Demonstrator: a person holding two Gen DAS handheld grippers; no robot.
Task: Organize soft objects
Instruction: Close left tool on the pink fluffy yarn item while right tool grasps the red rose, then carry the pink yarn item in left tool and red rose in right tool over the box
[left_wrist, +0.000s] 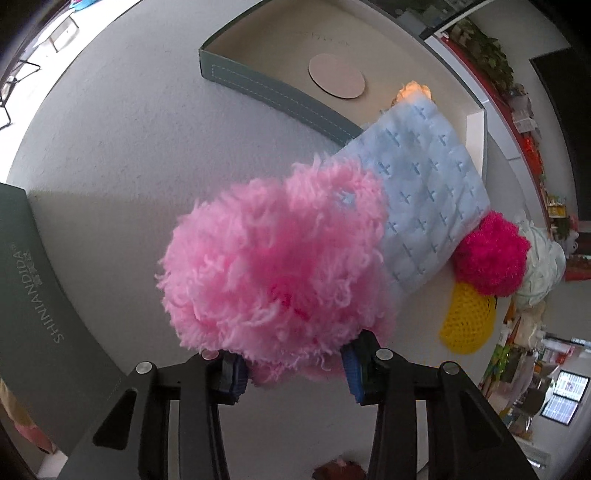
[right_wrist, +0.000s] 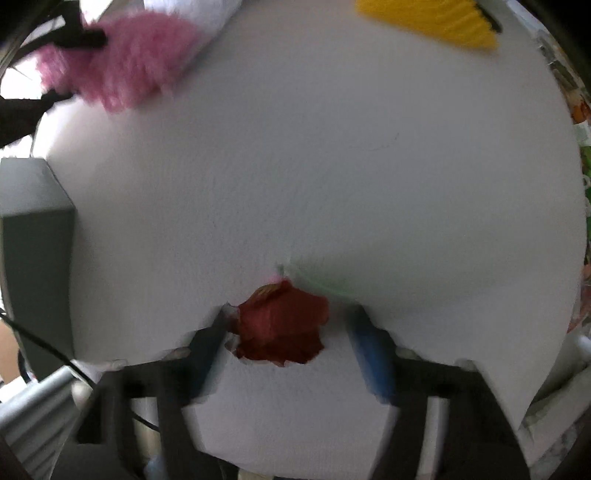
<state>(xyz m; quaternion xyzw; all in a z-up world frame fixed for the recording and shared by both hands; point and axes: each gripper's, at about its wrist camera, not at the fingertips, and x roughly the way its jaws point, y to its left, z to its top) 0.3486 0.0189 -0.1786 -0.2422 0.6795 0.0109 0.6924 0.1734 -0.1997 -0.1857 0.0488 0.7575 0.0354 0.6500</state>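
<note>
My left gripper is shut on a fluffy light-pink soft object, held just above the white table. Behind it a pale blue quilted pad leans over the wall of a grey-green tray. A magenta pom-pom, a yellow crocheted piece and a white yarn bundle lie to the right. In the blurred right wrist view, my right gripper points down over a dark red soft flower. The flower lies between its fingers, with a gap at the blue right pad.
The tray has a beige floor with a round coaster and an orange item at its far side. A grey lettered box stands at the left, also shown as the grey box. White table lies between.
</note>
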